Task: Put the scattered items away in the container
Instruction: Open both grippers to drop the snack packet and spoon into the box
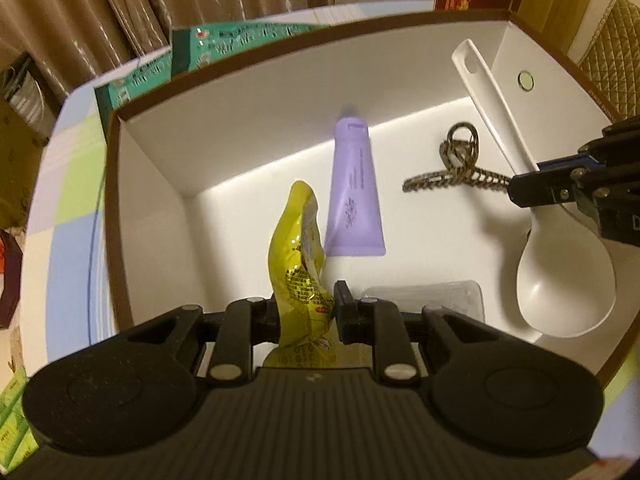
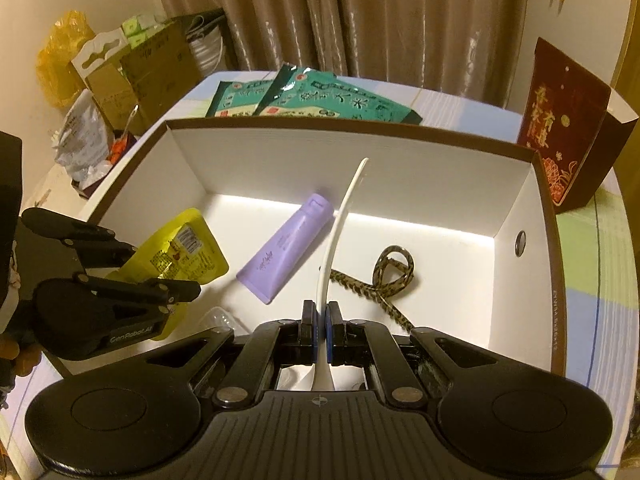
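Note:
A white box with a brown rim (image 1: 280, 48) (image 2: 360, 128) stands on the table. My left gripper (image 1: 309, 312) (image 2: 166, 270) is shut on a yellow snack pouch (image 1: 302, 248) (image 2: 184, 248), held low inside the box's left part. My right gripper (image 2: 322, 320) (image 1: 516, 190) is shut on the handle of a white rice spoon (image 2: 340, 220) (image 1: 560, 272), whose bowl rests by the box's near wall. A purple tube (image 1: 354, 192) (image 2: 286, 248) and a leopard-print hair claw (image 1: 456, 168) (image 2: 384, 276) lie on the box floor between the two grippers.
A clear plastic piece (image 1: 424, 296) (image 2: 218, 318) lies at the box's near wall. Green packets (image 1: 224, 44) (image 2: 320, 96) lie behind the box and a dark red carton (image 2: 568, 128) stands at its right corner. Bags and cartons (image 2: 120, 72) crowd beyond the table's left edge, before curtains.

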Tool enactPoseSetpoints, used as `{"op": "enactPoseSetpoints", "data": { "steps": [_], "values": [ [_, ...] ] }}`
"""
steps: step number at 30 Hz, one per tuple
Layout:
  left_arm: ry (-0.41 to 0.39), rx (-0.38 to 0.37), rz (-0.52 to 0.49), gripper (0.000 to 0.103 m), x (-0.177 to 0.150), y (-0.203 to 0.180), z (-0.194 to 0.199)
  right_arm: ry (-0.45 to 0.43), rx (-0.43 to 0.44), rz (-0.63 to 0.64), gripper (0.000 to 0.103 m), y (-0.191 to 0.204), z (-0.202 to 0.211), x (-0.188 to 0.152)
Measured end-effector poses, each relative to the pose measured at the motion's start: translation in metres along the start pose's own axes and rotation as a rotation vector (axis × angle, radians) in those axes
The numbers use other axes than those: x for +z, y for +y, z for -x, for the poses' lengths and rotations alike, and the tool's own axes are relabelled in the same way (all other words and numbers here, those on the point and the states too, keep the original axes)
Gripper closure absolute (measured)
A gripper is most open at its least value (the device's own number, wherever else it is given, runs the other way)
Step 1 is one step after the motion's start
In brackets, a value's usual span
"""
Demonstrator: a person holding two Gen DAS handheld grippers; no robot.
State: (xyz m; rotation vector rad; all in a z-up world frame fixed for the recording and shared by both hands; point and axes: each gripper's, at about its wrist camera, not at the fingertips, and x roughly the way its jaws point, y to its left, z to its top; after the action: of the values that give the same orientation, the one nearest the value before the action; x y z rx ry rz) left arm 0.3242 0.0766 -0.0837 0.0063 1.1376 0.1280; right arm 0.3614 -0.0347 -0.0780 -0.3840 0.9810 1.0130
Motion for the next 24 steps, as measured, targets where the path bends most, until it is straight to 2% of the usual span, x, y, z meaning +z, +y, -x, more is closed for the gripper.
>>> {"op": "enactPoseSetpoints", "data": {
  "steps": [2,7,21,24],
  "values": [
    [0.005,-0.009,0.008,0.083,-0.001,0.001,0.0,0.008,-0.002,0.006,0.103,0.0,-0.001,-0.001],
    [-0.017,0.0,-0.001,0.07,0.0,0.0,0.006,0.025,-0.006,0.01,0.102,0.0,-0.005,-0.002],
    [-0.037,0.0,0.008,0.069,0.002,0.002,0.014,0.079,-0.007,0.041,0.102,0.003,-0.016,-0.003],
    [-0.038,-0.002,0.005,0.066,0.001,0.003,0.015,0.109,-0.007,0.076,0.102,0.008,-0.018,-0.003]
  ]
}}
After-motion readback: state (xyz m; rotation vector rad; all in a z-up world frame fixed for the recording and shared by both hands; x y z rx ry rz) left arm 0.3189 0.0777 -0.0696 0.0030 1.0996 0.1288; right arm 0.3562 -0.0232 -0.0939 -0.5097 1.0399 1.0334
